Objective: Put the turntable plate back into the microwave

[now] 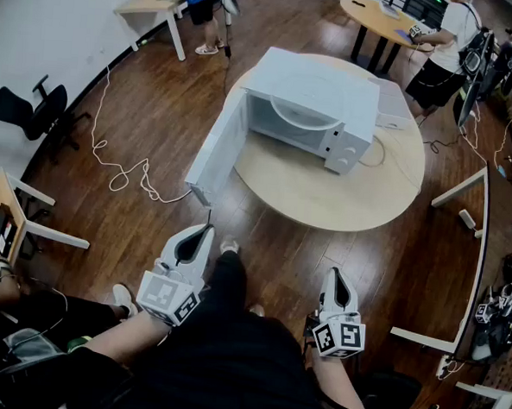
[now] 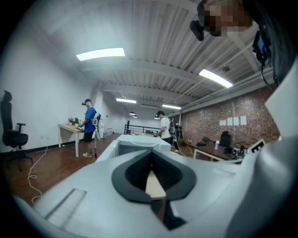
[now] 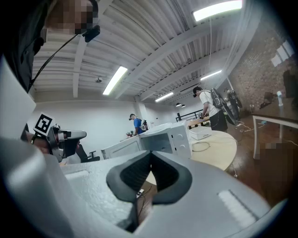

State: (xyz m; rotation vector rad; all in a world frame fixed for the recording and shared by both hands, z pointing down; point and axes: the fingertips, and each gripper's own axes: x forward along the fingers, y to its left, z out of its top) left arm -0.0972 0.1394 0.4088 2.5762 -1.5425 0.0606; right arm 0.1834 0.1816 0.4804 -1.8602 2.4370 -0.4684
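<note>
A white microwave (image 1: 318, 108) stands on a round wooden table (image 1: 326, 191) with its door (image 1: 214, 147) swung open to the left. The clear turntable plate (image 1: 303, 116) lies flat on the microwave's top. Both grippers are held low, close to the person's body and well short of the table. My left gripper (image 1: 209, 228) points toward the open door, its jaws shut with nothing between them. My right gripper (image 1: 335, 272) is shut and empty too. The left gripper view has the microwave (image 2: 135, 145) straight ahead; the right gripper view has the microwave (image 3: 163, 139) ahead to the left.
A white cable (image 1: 124, 172) trails over the wooden floor left of the table. A flat white box (image 1: 394, 104) and a cord lie on the table behind the microwave. People stand at desks at the far left (image 1: 197, 1) and far right (image 1: 443, 46). Chairs (image 1: 24, 112) line the left wall.
</note>
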